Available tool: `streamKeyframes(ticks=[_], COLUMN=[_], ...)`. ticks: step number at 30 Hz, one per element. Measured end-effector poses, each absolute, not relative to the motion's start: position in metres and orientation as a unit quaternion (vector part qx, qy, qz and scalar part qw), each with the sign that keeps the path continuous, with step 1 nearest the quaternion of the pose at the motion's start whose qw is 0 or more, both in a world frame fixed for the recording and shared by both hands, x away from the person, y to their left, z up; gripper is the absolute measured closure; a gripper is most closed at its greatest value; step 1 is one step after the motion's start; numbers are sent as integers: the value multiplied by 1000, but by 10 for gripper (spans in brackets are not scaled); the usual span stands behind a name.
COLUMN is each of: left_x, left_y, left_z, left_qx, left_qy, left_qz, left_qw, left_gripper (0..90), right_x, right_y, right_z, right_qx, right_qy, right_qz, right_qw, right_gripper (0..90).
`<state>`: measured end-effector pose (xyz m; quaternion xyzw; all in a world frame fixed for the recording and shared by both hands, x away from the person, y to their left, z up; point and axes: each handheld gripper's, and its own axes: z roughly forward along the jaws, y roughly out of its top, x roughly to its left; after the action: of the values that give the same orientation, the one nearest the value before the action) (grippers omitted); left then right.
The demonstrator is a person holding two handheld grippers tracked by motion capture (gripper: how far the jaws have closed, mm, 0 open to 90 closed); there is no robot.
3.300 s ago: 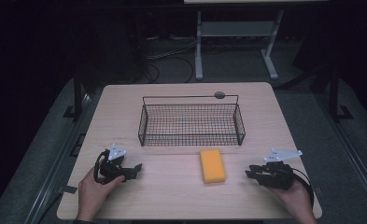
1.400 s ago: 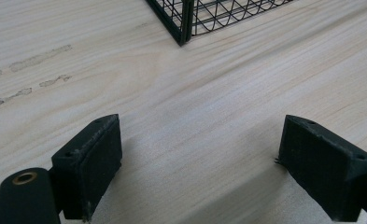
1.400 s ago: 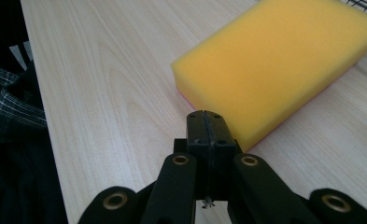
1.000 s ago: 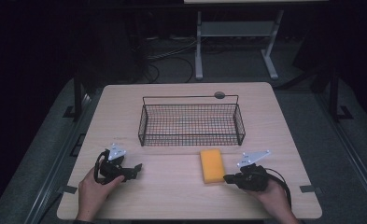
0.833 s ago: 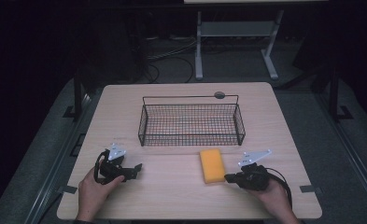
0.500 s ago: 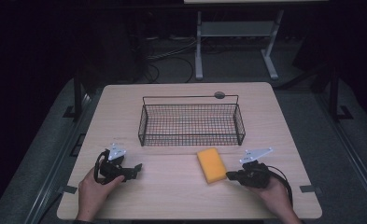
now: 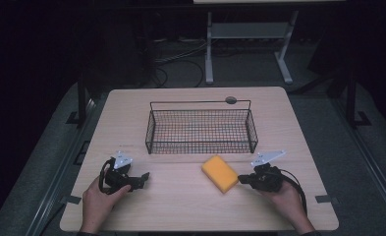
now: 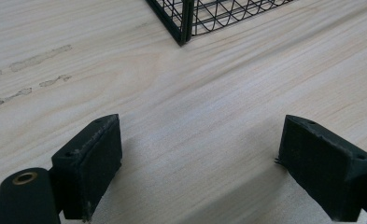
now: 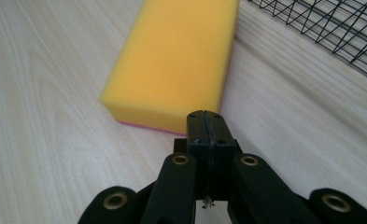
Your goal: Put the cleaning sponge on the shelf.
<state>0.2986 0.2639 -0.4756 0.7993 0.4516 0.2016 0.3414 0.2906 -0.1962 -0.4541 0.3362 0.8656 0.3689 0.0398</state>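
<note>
The high view looks down from the near side; both gripper views skim the tabletop (image 7: 190, 206) closely, sharing, apparently, the basket (image 7: 201, 129).

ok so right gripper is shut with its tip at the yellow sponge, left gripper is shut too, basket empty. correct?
Not quite: the left gripper is open. The left gripper view shows its jaws wide apart over bare table. The rest holds: the right gripper is shut, tip at the near end of the yellow sponge, and the wire basket is empty in the high view.

Left hand-held gripper (image 7: 142, 178) spread wide; right hand-held gripper (image 7: 241, 180) pressed closed.
</note>
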Motion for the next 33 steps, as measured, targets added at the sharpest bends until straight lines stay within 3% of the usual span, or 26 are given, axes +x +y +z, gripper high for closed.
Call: streamKeyframes(ticks=[18, 23, 26, 31, 32, 33], left_x=[299, 299, 299, 299, 299, 299], left_y=[264, 264, 264, 264, 264, 264], left_z=[-476, -476, -476, -475, -475, -476], left_qx=[799, 799, 799, 801, 801, 801], left_qy=[451, 452, 451, 450, 450, 450], left_qz=[202, 201, 202, 201, 201, 201], left_qw=[341, 341, 341, 340, 340, 341], left_gripper=[126, 126, 126, 126, 126, 126], right_x=[298, 296, 295, 295, 296, 296], right_y=[-197, -198, -197, -196, -195, -195], right_z=[-453, -449, -445, -441, -439, -439], right_qx=[339, 345, 349, 359, 362, 362], right_qy=[864, 862, 861, 860, 862, 862], right_qz=[370, 371, 367, 361, 355, 355], right_qw=[38, 37, 38, 30, 30, 30], right_gripper=[869, 786, 654, 526, 446, 446])
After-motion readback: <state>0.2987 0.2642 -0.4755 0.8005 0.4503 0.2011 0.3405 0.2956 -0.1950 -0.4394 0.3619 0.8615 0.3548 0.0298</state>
